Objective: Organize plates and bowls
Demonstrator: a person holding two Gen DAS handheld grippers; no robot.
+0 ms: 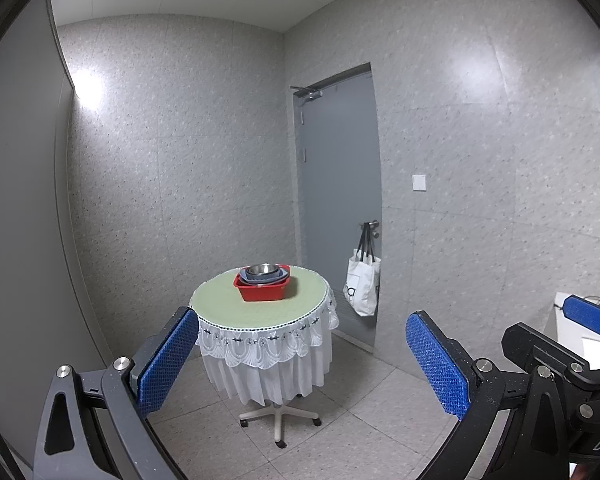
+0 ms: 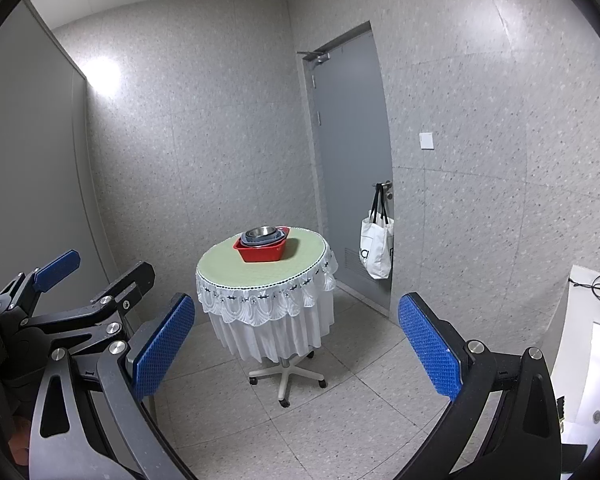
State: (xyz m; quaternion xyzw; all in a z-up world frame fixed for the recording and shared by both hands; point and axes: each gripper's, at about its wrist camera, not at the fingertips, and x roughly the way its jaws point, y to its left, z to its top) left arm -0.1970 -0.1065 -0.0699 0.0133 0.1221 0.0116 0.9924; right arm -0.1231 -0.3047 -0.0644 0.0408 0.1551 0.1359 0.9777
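A red basin (image 1: 262, 292) (image 2: 260, 254) stands near the far side of a small round table (image 1: 228, 308) (image 2: 228, 268) with a green top and a white lace cloth. Stacked blue-grey dishes (image 1: 278, 277) (image 2: 279, 239) sit in the basin, with a steel bowl (image 1: 263, 269) (image 2: 262, 233) on top. Both grippers hang well short of the table, over the floor. My left gripper (image 1: 302, 316) is open and holds nothing. My right gripper (image 2: 296, 300) is open too, with nothing between its blue pads (image 2: 164, 344).
The table rests on a wheeled star base (image 2: 286, 376) on a tiled floor. A grey door (image 1: 336, 200) is behind it on the right, with a white tote bag (image 1: 362, 288) (image 2: 376, 254) hung on the handle. A white unit (image 2: 584, 340) with cables stands at the right edge.
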